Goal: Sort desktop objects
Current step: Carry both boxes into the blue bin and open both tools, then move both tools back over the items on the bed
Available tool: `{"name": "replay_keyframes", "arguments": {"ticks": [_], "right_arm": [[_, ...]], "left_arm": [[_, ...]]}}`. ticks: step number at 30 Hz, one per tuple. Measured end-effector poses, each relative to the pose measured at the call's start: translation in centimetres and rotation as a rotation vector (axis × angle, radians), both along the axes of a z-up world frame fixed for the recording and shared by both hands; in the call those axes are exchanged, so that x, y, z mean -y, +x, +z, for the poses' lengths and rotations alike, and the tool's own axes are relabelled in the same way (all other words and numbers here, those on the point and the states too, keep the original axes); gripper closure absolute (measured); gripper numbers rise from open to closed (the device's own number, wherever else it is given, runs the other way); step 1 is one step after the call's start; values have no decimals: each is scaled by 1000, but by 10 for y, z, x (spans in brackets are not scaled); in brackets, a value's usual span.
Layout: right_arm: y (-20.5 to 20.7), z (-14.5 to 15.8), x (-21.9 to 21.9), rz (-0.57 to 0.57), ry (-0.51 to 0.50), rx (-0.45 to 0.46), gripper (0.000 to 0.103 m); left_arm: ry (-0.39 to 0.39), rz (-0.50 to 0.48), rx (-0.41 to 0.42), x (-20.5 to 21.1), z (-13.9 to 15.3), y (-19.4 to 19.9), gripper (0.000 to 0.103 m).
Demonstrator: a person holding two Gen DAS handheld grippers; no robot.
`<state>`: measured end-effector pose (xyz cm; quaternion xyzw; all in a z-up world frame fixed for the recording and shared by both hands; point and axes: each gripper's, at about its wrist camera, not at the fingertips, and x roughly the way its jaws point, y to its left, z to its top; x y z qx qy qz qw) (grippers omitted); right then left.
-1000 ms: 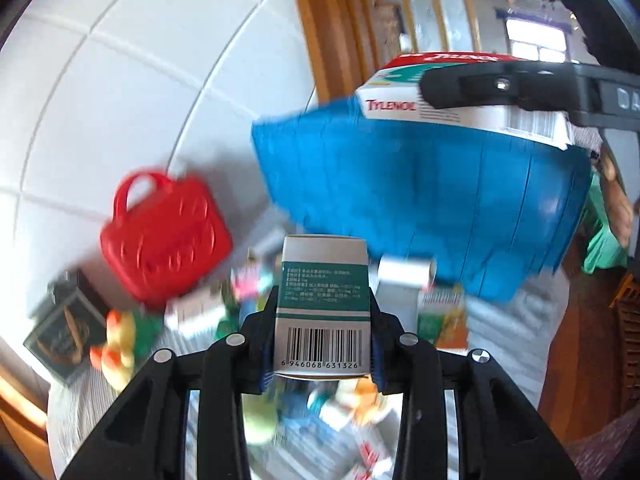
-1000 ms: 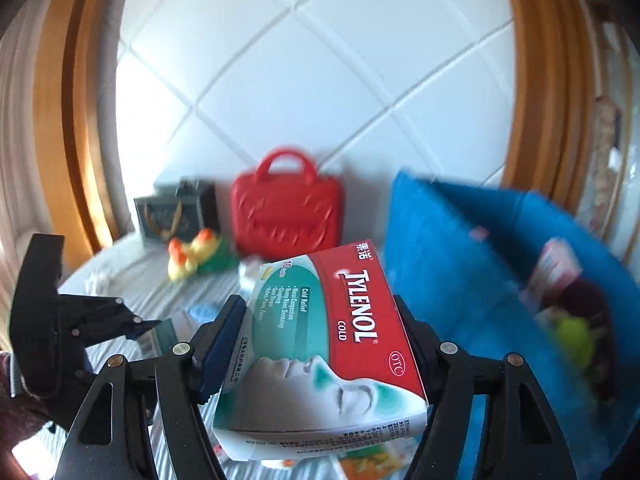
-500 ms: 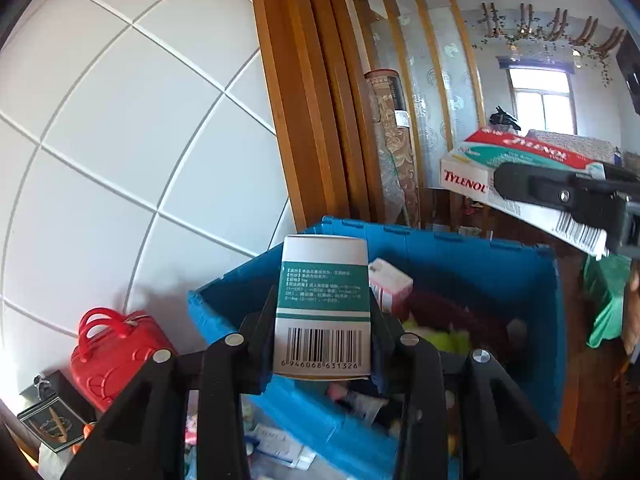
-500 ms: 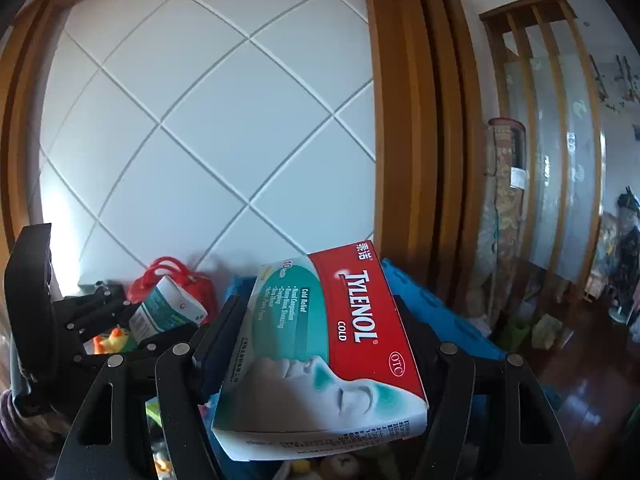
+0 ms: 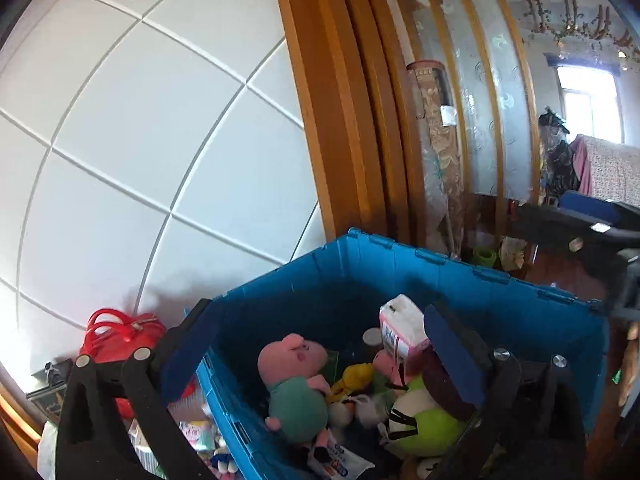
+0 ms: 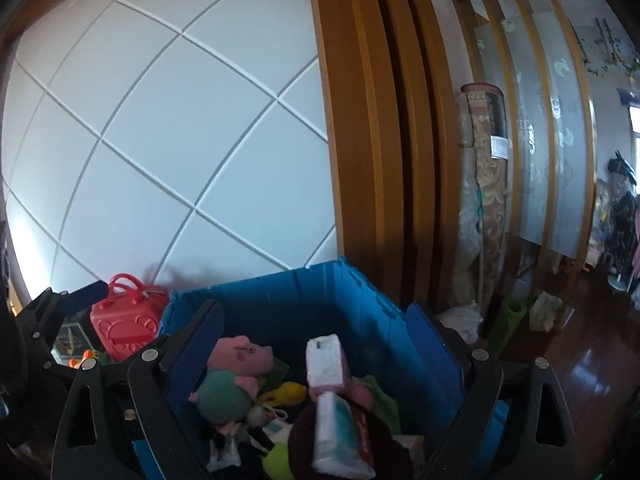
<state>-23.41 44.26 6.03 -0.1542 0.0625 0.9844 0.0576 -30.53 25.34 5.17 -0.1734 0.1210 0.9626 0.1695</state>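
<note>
The blue crate (image 5: 440,258) (image 6: 280,280) lies right below both grippers, full of toys. My left gripper (image 5: 316,310) hangs over its near left corner with jaws opening wide and nothing between them; the green-and-white box cannot be seen. Above the crate's middle, my right gripper (image 6: 314,312) also has its jaws opening. The red-and-teal Tylenol box (image 6: 340,432) is loose below its fingers, on end among the toys. A pink pig plush (image 5: 296,364) (image 6: 240,356), a pink-white carton (image 5: 404,328) and a green plush (image 5: 424,424) lie inside.
A red toy case (image 5: 116,336) (image 6: 124,328) and small packets (image 5: 192,432) sit left of the crate against the white tiled wall. A wooden door frame (image 6: 380,160) and a rolled rug (image 6: 484,184) stand behind the crate. Wooden floor lies to the right.
Both grippers swung from the cluttered table to above the blue crate and opened. The green-and-white box left my left gripper; the Tylenol box dropped from my right gripper into the crate.
</note>
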Motion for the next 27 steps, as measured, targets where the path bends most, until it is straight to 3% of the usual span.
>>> {"name": "replay_keyframes", "arguments": {"ticks": [6, 15, 27], "right_arm": [[25, 0, 4, 52, -41, -61, 3], [40, -13, 39, 138, -35, -47, 2], [64, -10, 112, 176, -30, -40, 1]], "left_arm": [[24, 82, -4, 12, 0, 14, 0], [45, 190, -28, 52, -1, 40, 0], [50, 284, -42, 149, -7, 79, 0]]}}
